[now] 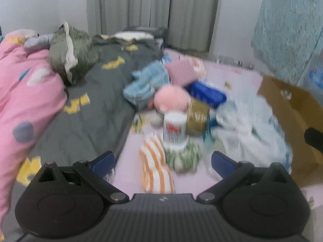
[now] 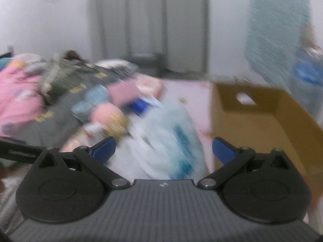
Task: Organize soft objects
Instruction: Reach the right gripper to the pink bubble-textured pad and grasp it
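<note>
Since both tools are spread wide and hold nothing, we judge the pile ahead fair game; left gripper point(image 1: 162, 162) hovers level just short of the orange-striped cloth point(image 1: 156, 171), light and limp, so we'd pinch a bunched fold; right gripper point(image 2: 163, 150) faces the pale crumpled fabric point(image 2: 165, 139), cardboard box point(image 2: 254, 121) to its right.

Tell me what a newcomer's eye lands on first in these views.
A jumble of soft things in the middle of the bed: a pink plush, a blue towel behind it, an orange-striped cloth nearest. A pink quilt bulks at left; a cardboard box stands at right. Both grippers, left and right, are open.
</note>
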